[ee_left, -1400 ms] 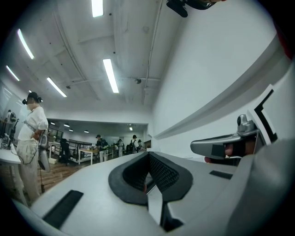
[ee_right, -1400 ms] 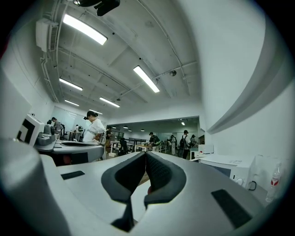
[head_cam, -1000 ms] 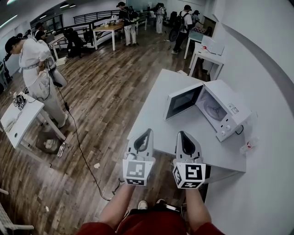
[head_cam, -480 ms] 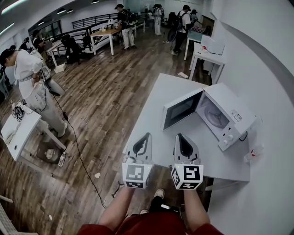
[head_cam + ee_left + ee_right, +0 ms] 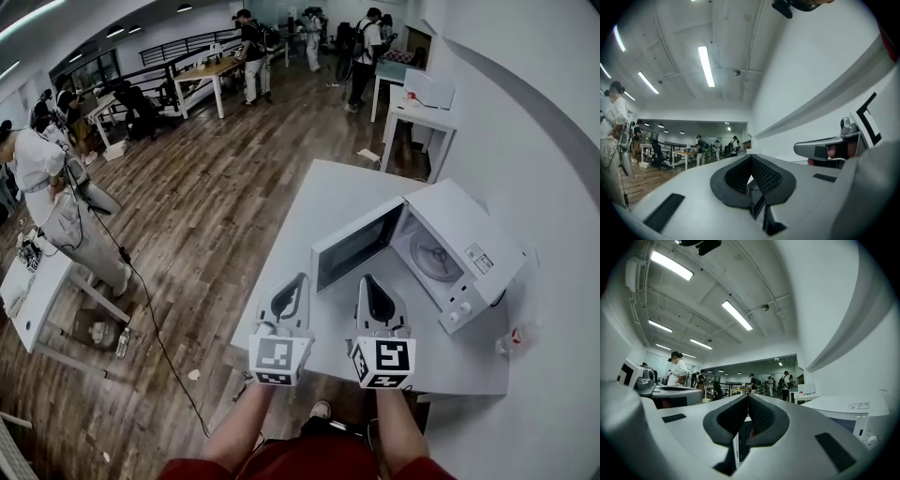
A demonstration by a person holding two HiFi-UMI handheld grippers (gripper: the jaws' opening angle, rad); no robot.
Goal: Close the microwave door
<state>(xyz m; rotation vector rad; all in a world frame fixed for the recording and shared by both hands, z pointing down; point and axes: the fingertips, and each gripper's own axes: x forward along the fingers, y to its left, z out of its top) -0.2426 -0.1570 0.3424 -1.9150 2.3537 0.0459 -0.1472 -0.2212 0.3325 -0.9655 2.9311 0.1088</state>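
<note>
Left tongs (image 5: 301,277), right tongs (image 5: 366,277) closer to microwave door (image 5: 356,246) than before; both pressed together, empty; microwave (image 5: 473,239) partly hidden behind door.

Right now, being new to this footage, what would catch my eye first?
The white microwave on the table, right of centre, its door swung wide open. Near the table's edge, the left gripper and right gripper hang side by side, both shut and empty. Beyond, people stand about on the wood floor.

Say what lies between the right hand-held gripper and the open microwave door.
Head view: bare white tabletop only, from right hand-held gripper to white microwave's open door.
</note>
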